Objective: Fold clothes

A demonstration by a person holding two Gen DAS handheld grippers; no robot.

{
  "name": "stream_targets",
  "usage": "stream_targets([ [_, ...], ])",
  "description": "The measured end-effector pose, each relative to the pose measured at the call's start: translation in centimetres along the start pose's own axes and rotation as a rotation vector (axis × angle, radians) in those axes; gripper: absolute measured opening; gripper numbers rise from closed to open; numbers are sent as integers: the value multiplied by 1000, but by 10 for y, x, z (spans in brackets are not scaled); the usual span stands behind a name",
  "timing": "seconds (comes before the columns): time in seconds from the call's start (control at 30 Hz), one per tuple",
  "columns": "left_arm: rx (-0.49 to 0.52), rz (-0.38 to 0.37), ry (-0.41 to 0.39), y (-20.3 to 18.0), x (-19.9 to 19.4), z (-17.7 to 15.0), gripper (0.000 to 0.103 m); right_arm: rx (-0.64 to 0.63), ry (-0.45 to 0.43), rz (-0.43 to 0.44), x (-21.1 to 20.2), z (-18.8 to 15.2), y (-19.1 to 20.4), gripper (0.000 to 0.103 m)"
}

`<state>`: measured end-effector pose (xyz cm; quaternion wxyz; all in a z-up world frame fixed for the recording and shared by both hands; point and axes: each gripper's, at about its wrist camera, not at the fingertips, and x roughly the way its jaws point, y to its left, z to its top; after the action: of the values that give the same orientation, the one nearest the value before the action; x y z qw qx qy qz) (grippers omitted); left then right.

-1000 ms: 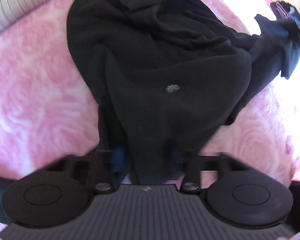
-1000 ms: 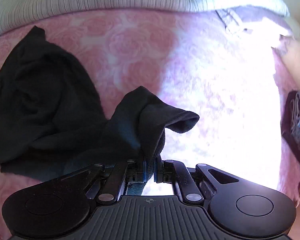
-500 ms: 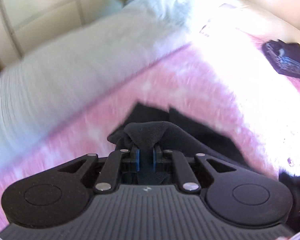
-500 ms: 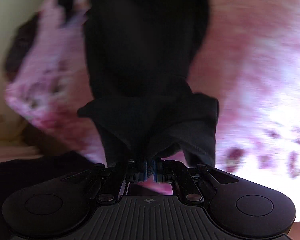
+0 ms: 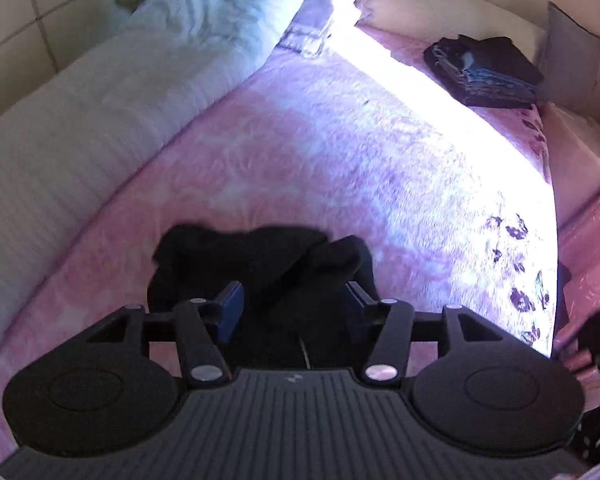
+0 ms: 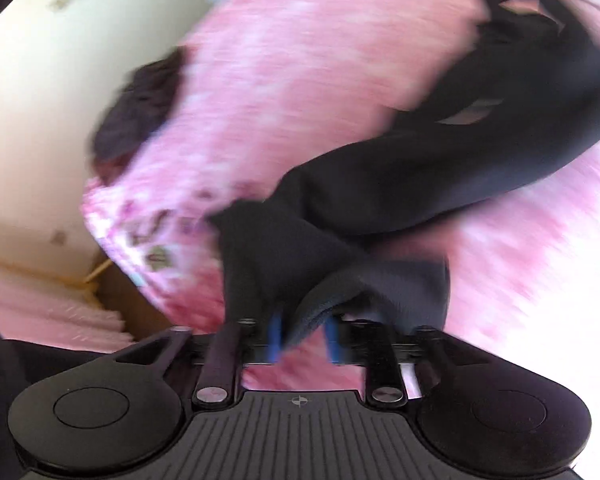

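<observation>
Left tongs (image 5: 292,304): my jaws just opening, standing apart over black garment (image 5: 260,264).
Right tongs (image 6: 304,338): opening too, fold sitting loosely between (blurry).
Garment: lying on pink bedspread (image 5: 300,160).

From above the bed, the left tool (image 5: 292,308) has just spread its jaws wide, and the black garment (image 5: 260,264) lies bunched on the pink bedspread (image 5: 300,152) between and beyond them, with neither blue pad (image 5: 232,308) seeming to press on the cloth, though the dark fabric makes that hard to judge. A white ribbed blanket (image 5: 80,120) runs along the bed's left edge up to a rumpled white heap. A stack of folded dark clothes (image 5: 484,72) sits well apart at the far right corner, past a bright band of sunlight.
</observation>
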<state>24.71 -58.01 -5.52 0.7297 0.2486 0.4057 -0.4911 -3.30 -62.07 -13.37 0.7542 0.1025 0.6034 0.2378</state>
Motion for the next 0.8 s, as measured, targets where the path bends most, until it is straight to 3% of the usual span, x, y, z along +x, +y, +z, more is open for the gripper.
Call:
stream_targets([
  [0.07, -137, 9, 58, 24, 15, -37, 54, 34, 21, -79, -25, -3, -33, 65],
  [0.2, -344, 28, 170, 24, 46, -111, 59, 28, 26, -226, -80, 4, -93, 65],
  [0.33, -515, 64, 239, -6, 83, -155, 64, -87, -33, -321, -101, 56, -147, 65],
  [0.4, -558, 95, 273, -23, 104, -159, 63, -178, -52, -353, -94, 92, -169, 67],
  [0.43, -586, 101, 286, -28, 111, -162, 59, -222, -66, -360, -87, 110, -179, 68],
  [0.5, -647, 112, 282, -36, 118, -166, 31, -295, -92, -365, -70, 146, -199, 73],
  [0.57, -686, 129, 246, -38, 108, -169, 11, -347, -112, -353, -56, 179, -225, 74],
  [0.6, -711, 137, 221, -38, 99, -169, 5, -358, -122, -346, -43, 191, -232, 74],
  [0.67, -745, 145, 170, -41, 79, -169, 5, -344, -125, -306, -17, 214, -247, 74],
  [0.7, -746, 160, 153, -40, 66, -168, 4, -325, -122, -282, -11, 221, -253, 64],
  [0.73, -746, 175, 136, -38, 52, -168, 4, -289, -127, -277, -12, 222, -254, 44],
  [0.77, -747, 192, 119, -37, 39, -167, 4, -252, -131, -272, -14, 223, -254, 4],
  [0.8, -751, 218, 104, -32, 27, -163, 4, -216, -136, -266, -15, 225, -254, 4],
])
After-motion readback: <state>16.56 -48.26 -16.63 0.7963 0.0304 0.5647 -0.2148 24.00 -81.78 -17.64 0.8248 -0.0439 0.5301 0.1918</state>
